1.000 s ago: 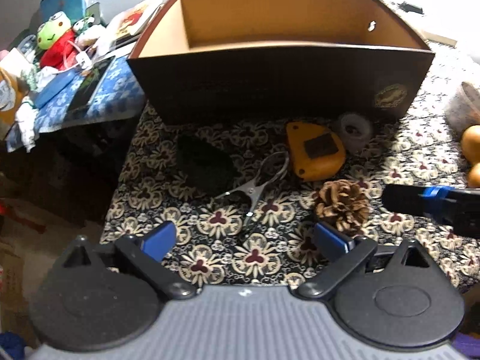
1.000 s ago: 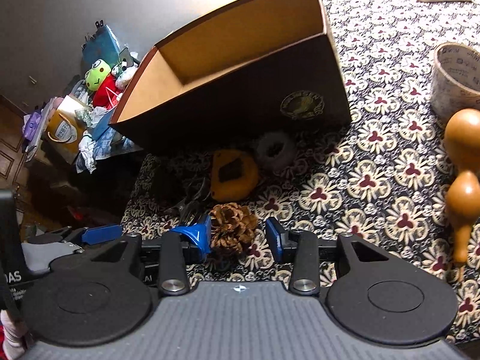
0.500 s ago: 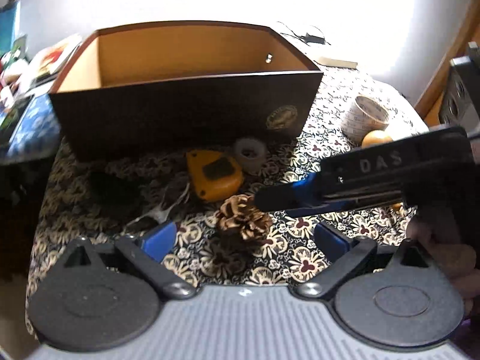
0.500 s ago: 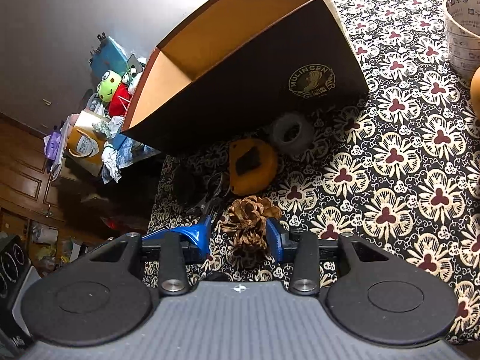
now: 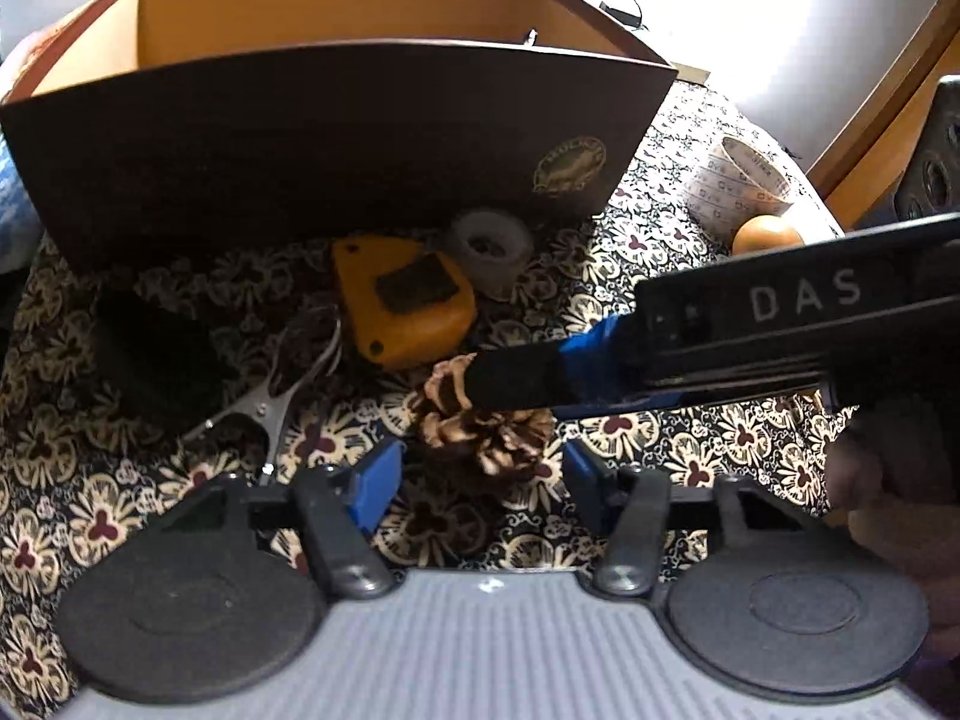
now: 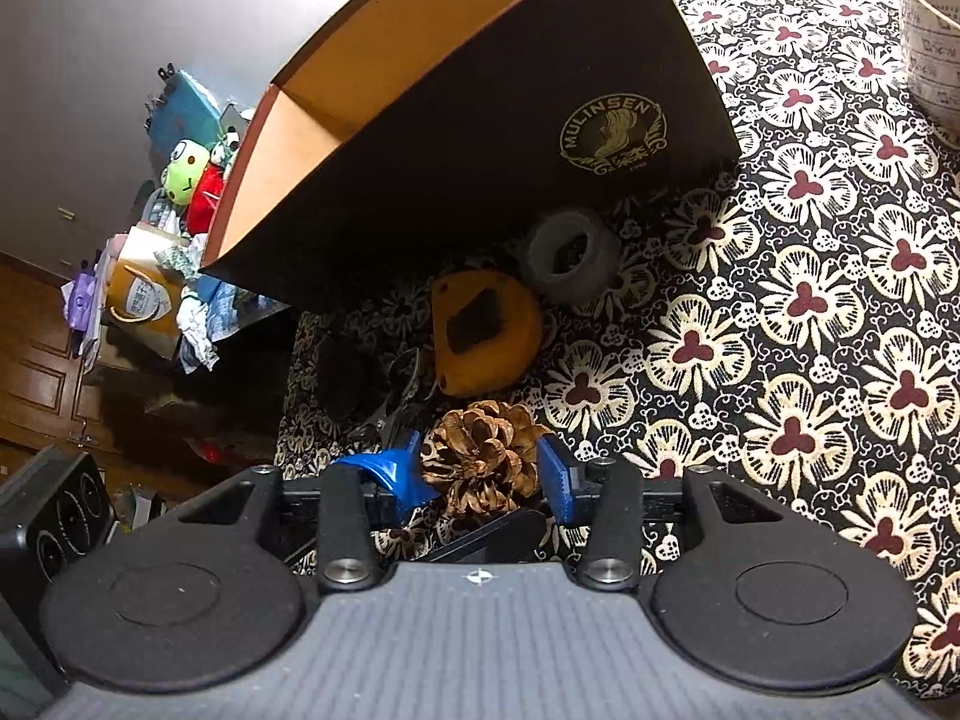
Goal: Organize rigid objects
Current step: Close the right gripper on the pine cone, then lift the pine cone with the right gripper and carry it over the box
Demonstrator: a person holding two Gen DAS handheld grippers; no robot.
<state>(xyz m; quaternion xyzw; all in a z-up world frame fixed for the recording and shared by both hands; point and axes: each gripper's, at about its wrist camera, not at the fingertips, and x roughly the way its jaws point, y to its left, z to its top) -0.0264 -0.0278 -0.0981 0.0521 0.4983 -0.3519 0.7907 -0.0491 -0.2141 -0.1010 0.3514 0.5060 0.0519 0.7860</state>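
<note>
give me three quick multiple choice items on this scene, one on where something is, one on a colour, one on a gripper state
1. Where does the small tape roll lie?
A. inside the box
B. on the cloth against the box's front wall
C. on the pine cone

2. What colour is the tape measure?
A. orange
B. green
C. white

3. How does the right gripper stand?
A. shut, empty
B. open, far from everything
C. fingers on either side of the pine cone

Answers:
1 B, it sits by the box wall.
2 A, its casing is orange.
3 C, the blue pads flank the pine cone.
</note>
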